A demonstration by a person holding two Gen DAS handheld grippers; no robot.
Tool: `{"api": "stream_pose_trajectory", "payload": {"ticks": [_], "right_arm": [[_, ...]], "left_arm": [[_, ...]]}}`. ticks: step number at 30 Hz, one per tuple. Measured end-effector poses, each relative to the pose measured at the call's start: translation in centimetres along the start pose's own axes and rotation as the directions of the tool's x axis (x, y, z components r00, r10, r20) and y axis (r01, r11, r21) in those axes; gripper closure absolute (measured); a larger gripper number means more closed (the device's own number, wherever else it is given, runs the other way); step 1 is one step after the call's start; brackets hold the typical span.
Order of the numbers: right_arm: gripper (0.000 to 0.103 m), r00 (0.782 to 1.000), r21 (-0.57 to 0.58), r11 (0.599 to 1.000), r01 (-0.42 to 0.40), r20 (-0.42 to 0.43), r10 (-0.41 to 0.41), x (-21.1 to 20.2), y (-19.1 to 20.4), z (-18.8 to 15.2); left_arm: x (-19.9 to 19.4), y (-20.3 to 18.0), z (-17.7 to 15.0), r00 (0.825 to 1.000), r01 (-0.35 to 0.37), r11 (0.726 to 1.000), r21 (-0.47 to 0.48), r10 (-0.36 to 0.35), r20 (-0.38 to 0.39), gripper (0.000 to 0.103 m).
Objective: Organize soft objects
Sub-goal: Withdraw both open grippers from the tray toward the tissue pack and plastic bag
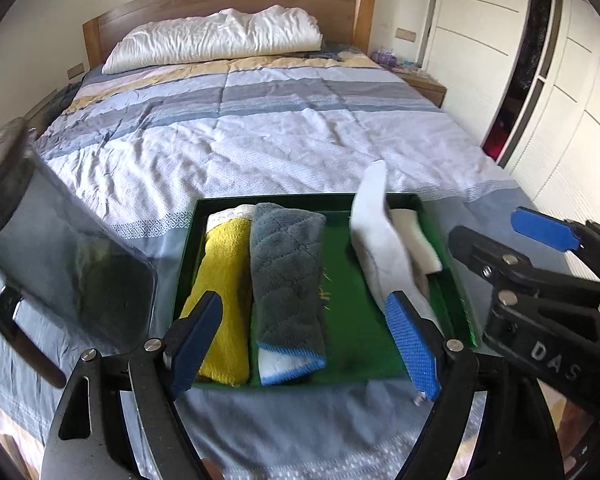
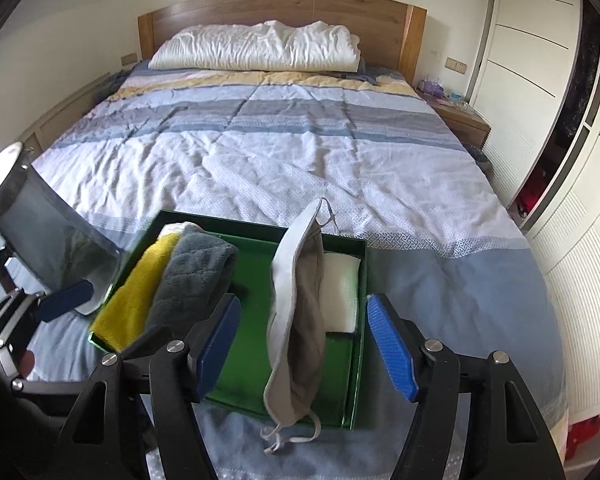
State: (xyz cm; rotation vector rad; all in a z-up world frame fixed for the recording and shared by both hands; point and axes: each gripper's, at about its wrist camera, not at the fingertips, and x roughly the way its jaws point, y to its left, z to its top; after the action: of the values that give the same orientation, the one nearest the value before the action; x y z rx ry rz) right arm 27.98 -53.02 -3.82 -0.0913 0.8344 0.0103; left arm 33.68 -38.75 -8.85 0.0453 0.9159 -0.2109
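Observation:
A green tray (image 1: 352, 320) (image 2: 256, 376) lies on the bed's near end. It holds a rolled yellow towel (image 1: 224, 292) (image 2: 132, 296), a grey quilted cloth (image 1: 286, 276) (image 2: 192, 276), a white folded cloth (image 1: 416, 240) (image 2: 342, 292) and a grey-white fabric mask (image 1: 376, 248) (image 2: 296, 320) standing on edge, its strings over the tray's front rim. My left gripper (image 1: 304, 344) is open above the tray's front. My right gripper (image 2: 304, 344) is open around the mask without touching it; it also shows in the left wrist view (image 1: 500, 236).
The striped duvet (image 2: 284, 160) covers the bed, with a white pillow (image 2: 260, 48) at the wooden headboard. A nightstand (image 2: 456, 116) and white wardrobe (image 2: 540, 100) stand to the right.

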Motion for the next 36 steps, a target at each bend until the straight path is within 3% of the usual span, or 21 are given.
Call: {"api": "stream_pose_trajectory", "payload": {"ticks": [7, 14, 22, 29, 36], "right_arm": [[0.036, 0.997, -0.012, 1.0, -0.007, 0.07, 0.007, -8.0, 1.4, -3.6], [0.036, 0.993, -0.02, 0.999, -0.029, 0.116, 0.032, -17.0, 5.0, -9.2], [0.036, 0.991, -0.038, 0.998, -0.044, 0.126, 0.049, -23.3, 10.9, -14.7], [0.034, 0.986, -0.049, 0.991, -0.123, 0.103, 0.128, -23.9, 18.8, -17.8], [0.033, 0.978, -0.057, 0.977, -0.204, 0.039, 0.207, -20.1, 25.6, -19.1]], "left_arm": [[-7.9, 1.5, -3.4, 0.994, 0.068, 0.998, 0.001, -0.068, 0.081, 0.024], [-16.6, 4.1, -7.5, 0.985, 0.072, 0.997, 0.03, -0.076, 0.157, 0.024], [-24.0, 9.3, -12.6, 0.969, 0.05, 0.998, 0.047, -0.06, 0.24, 0.024], [-25.4, 16.7, -17.7, 0.977, -0.013, 0.999, 0.046, 0.003, 0.213, 0.024], [-22.0, 27.4, -23.7, 0.989, -0.122, 0.992, -0.004, 0.122, 0.078, 0.024]]}}
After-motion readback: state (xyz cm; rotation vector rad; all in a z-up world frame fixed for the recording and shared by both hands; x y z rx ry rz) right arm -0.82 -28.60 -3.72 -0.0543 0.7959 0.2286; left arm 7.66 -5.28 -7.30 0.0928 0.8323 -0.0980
